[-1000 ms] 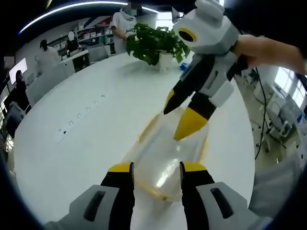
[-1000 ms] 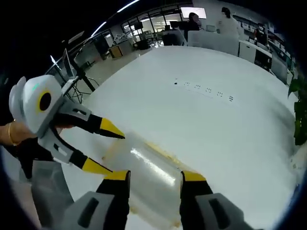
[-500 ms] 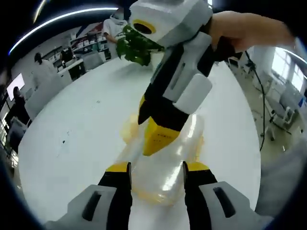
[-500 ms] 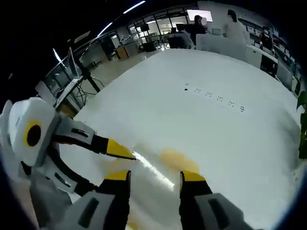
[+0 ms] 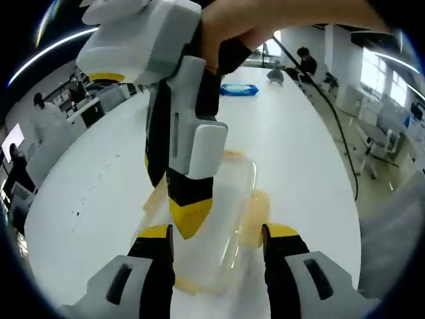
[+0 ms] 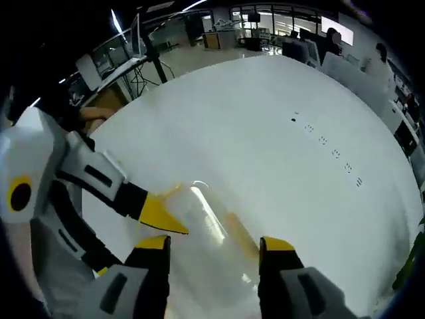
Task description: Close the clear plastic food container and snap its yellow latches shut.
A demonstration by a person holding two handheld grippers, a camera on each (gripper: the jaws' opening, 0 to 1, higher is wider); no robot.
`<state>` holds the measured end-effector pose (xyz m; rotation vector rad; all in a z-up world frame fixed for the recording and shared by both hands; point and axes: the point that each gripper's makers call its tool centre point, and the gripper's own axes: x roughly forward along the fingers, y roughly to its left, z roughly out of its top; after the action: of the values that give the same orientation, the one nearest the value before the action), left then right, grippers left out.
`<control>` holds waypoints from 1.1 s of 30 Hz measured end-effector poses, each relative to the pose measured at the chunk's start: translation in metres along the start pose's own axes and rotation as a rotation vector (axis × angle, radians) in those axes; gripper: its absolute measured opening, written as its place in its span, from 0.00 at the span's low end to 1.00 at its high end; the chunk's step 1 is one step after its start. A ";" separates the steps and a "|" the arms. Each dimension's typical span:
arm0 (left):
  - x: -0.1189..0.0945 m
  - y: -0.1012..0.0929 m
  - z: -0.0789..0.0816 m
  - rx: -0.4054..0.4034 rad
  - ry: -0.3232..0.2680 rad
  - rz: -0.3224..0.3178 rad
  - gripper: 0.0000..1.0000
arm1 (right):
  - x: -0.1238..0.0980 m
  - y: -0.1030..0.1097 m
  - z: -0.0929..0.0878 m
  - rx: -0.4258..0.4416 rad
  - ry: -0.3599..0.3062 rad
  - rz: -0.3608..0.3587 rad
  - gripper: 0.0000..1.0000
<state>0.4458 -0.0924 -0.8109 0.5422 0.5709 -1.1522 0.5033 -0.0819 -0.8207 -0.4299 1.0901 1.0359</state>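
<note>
Right gripper (image 5: 189,222) lowered onto container (image 5: 222,219), upright

- No writing, label, brand, number or sign is readable in either view.
- A row of small dark marks (image 6: 327,141) runs along the white table (image 6: 265,113), too small to make out.
</note>
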 end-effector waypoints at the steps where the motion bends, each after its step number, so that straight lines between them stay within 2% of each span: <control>1: 0.000 0.000 0.001 0.008 -0.004 0.003 0.50 | 0.000 0.000 0.000 -0.006 0.005 0.006 0.52; 3: 0.001 0.005 0.001 0.031 -0.003 0.030 0.46 | 0.002 0.000 0.000 -0.007 0.025 0.029 0.52; 6: 0.001 0.003 0.002 0.029 -0.008 0.013 0.46 | 0.002 0.001 -0.001 -0.019 0.076 0.058 0.51; 9: -0.001 0.004 0.002 0.016 -0.002 -0.016 0.44 | 0.003 0.001 -0.006 0.005 0.158 0.093 0.50; 11: -0.001 0.003 0.001 0.016 -0.002 -0.021 0.44 | 0.005 0.002 -0.006 0.007 0.181 0.110 0.50; 20: 0.000 0.004 0.000 -0.007 -0.008 -0.009 0.43 | 0.008 0.003 -0.007 0.008 0.258 0.132 0.48; 25: 0.001 0.004 0.000 -0.006 -0.016 -0.017 0.43 | 0.008 0.003 -0.008 0.000 0.272 0.149 0.47; 31: 0.002 0.005 0.000 -0.012 -0.046 -0.023 0.44 | 0.013 0.005 -0.009 -0.018 0.302 0.233 0.46; 33: 0.002 0.005 0.000 -0.012 -0.048 -0.023 0.44 | 0.013 0.005 -0.009 -0.018 0.294 0.250 0.46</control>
<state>0.4509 -0.0925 -0.8116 0.4981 0.5435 -1.1795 0.4951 -0.0798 -0.8356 -0.4783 1.4243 1.2288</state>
